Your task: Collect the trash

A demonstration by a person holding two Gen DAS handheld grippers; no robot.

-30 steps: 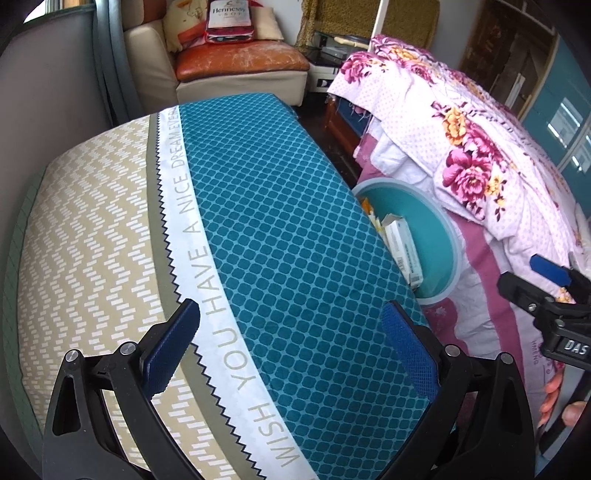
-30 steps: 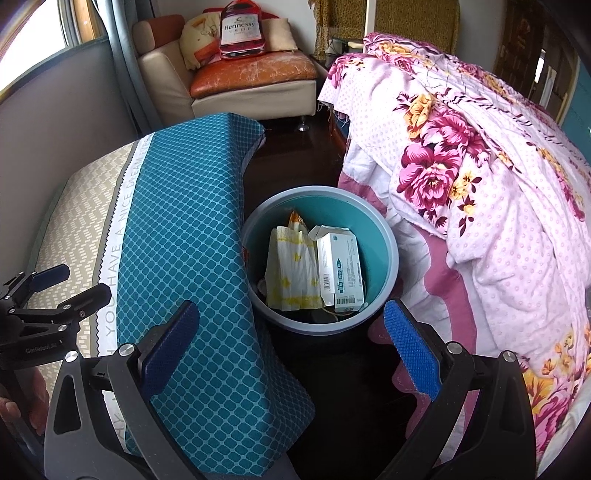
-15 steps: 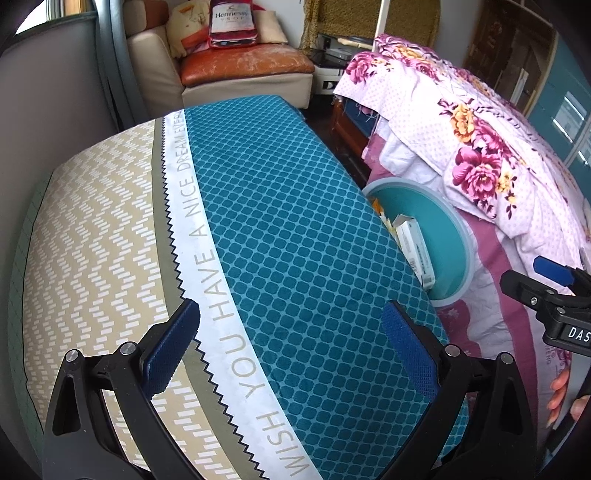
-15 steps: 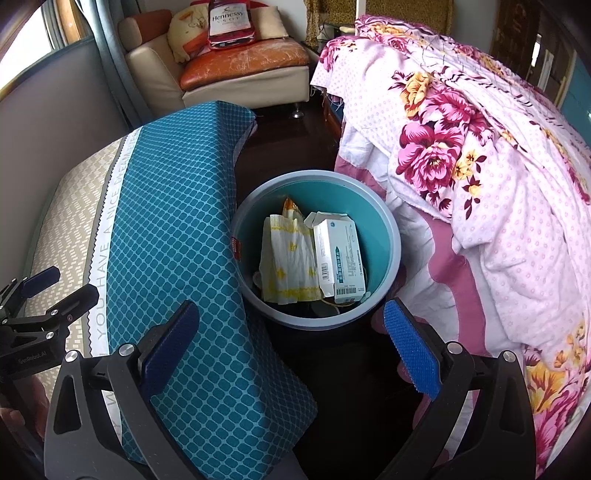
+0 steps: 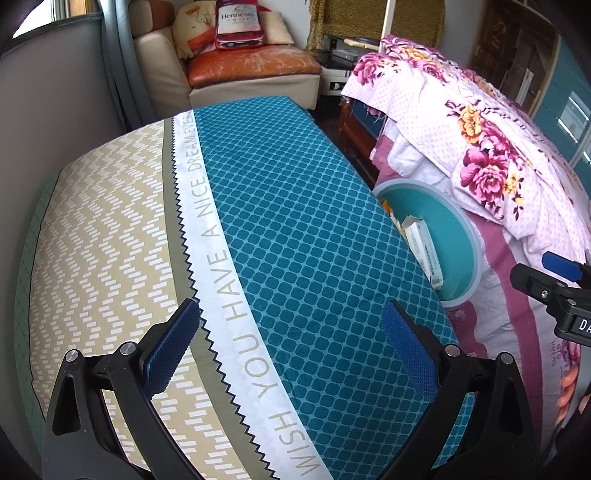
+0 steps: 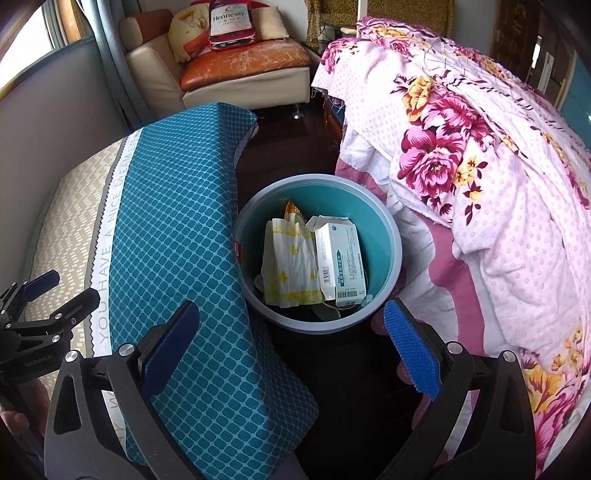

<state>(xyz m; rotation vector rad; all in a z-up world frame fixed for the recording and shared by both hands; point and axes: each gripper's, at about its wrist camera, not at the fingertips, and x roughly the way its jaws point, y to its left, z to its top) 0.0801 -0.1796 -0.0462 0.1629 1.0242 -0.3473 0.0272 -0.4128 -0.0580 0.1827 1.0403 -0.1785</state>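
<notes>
Bedroom setting: dark floor (image 6: 295, 155) running between a padded bench in a teal lattice cover (image 5: 295, 229) and a bed under a pink floral quilt (image 6: 498, 166). Bench cover has a beige zigzag half (image 5: 99, 240) and a white band (image 5: 218, 266) printed "WISH YOU HAVE A NICE DREAM". Far end of the room: cream armchair with an orange seat cushion (image 6: 243, 59), a Hennessy bottle-shaped pillow (image 6: 227, 22) leaning on its backrest. Teal trash bin (image 6: 391, 236) stands on the floor between bench and bed, its rim touching the bench cover's hanging edge on one side and just beside the quilt on the other. Bin contents: white carton with a barcode (image 6: 341, 262), standing on end, and beside it a crumpled white-and-yellow wrapper (image 6: 291, 266); a small red tag (image 6: 238, 251) shows at the bin's left edge. Right gripper (image 6: 291, 350) hovers above the near rim of the bin, blue pads wide apart, nothing between them. Left gripper (image 5: 291, 347) sits over the bench top, pads likewise spread and empty. From the left wrist view the bin is partly hidden behind the bench edge, only the carton's end showing.
</notes>
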